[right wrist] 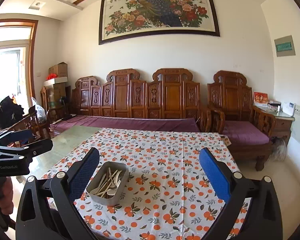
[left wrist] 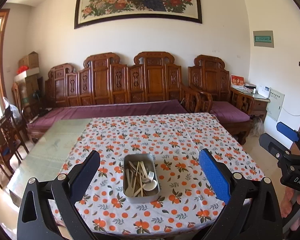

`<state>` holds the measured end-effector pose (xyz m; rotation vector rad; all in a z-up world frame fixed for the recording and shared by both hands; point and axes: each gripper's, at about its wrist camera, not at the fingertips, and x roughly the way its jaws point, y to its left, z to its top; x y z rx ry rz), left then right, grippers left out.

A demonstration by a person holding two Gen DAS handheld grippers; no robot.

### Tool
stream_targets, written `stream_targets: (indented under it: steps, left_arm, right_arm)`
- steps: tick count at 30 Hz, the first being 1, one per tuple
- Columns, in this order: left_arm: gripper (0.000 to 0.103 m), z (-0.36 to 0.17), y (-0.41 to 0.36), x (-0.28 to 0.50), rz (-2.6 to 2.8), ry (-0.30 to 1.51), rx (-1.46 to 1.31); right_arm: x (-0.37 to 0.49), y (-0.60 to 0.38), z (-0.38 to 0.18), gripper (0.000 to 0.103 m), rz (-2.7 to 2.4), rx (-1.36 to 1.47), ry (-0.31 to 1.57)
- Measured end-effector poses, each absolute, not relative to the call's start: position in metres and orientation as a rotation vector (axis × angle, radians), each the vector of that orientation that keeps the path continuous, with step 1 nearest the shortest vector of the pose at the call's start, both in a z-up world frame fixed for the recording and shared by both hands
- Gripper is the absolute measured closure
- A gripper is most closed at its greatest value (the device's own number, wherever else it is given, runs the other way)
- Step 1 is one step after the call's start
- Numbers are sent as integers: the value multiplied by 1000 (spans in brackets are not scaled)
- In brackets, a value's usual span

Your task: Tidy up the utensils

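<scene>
A metal box [left wrist: 128, 197] sits on the orange-patterned tablecloth [left wrist: 170, 140], full of several pale utensils [left wrist: 139, 177]: forks, spoons and knives mixed together. My left gripper [left wrist: 149, 161] is open and empty, held above the table with the box between its fingers in view. My right gripper [right wrist: 149, 160] is open and empty; in its view the box [right wrist: 102, 197] with utensils [right wrist: 110, 182] lies by its left finger. Each gripper shows at the edge of the other's view: the right one [left wrist: 286, 146], the left one [right wrist: 20, 146].
The cloth covers the right part of a glass-topped table [left wrist: 56, 140]. A carved wooden sofa [left wrist: 118, 92] with purple cushions stands behind it, an armchair [left wrist: 220, 96] at right. Wooden chairs [left wrist: 4, 138] stand at left.
</scene>
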<state>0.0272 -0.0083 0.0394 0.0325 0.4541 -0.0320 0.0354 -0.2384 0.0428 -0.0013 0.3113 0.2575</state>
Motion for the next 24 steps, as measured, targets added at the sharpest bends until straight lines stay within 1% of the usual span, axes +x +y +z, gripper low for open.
stream_targets:
  steps: [24]
  left_arm:
    - [8, 32, -9, 24, -19, 456, 26]
  right_arm:
    - [41, -239, 37, 3, 242, 7, 325]
